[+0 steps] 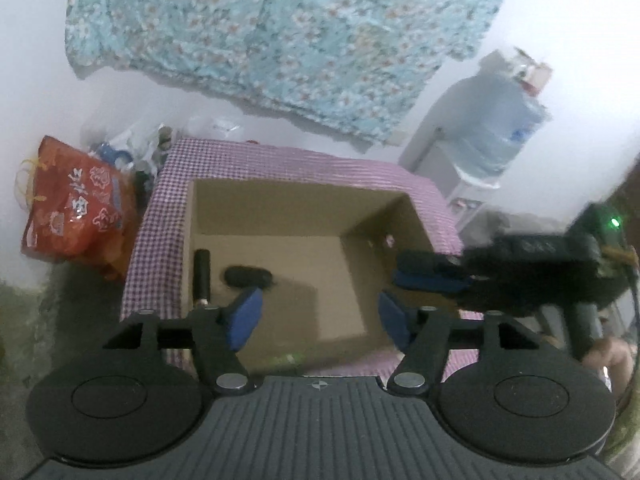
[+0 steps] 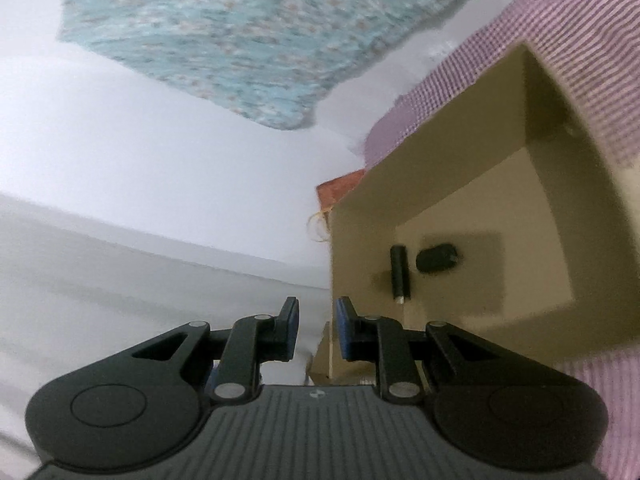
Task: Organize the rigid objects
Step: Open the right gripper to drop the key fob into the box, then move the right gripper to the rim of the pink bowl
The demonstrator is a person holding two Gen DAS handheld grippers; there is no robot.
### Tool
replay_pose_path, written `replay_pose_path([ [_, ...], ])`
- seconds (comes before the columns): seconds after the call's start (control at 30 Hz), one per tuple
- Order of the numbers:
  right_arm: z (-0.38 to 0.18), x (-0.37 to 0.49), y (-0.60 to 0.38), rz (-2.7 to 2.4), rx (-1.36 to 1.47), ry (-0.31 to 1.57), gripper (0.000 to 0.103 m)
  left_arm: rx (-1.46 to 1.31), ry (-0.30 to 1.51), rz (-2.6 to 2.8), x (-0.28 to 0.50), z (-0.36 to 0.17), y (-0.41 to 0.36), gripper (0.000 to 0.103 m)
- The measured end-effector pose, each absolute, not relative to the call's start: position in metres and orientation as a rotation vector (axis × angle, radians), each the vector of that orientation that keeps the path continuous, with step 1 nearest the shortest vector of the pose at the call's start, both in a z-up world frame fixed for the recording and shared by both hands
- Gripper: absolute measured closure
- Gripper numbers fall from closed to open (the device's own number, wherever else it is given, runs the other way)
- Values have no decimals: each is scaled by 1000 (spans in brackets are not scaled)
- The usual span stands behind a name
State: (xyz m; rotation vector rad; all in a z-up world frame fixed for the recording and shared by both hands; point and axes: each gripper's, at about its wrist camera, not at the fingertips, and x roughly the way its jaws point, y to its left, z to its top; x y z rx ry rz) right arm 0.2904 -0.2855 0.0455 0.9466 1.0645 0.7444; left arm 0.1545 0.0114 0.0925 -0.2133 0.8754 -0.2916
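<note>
only the left view shows the water jug (image 1: pixel 486 128); left jaws wide, right jaws narrow, empty.

Dim, flat indoor light in both my wrist views; white wall (image 2: pixel 160 140) blown out pale. Soft shadow patch on cardboard box (image 1: pixel 280 216) floor. My right gripper (image 1: pixel 432 272) motion-smeared in left view. Floral cloth (image 1: pixel 280 40) soft. Fisheye bends edges, dark corners.
</note>
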Motion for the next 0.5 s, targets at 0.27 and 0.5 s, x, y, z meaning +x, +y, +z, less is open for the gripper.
replay_pose_path([
  [0.27,16,183,-314,641,808,1068,71,-149,1018,-408,99,35,-15,31],
  [0.5,-31,159,-280,555,609,1194,71,-29,1192,-368,81,-40,-46,31],
])
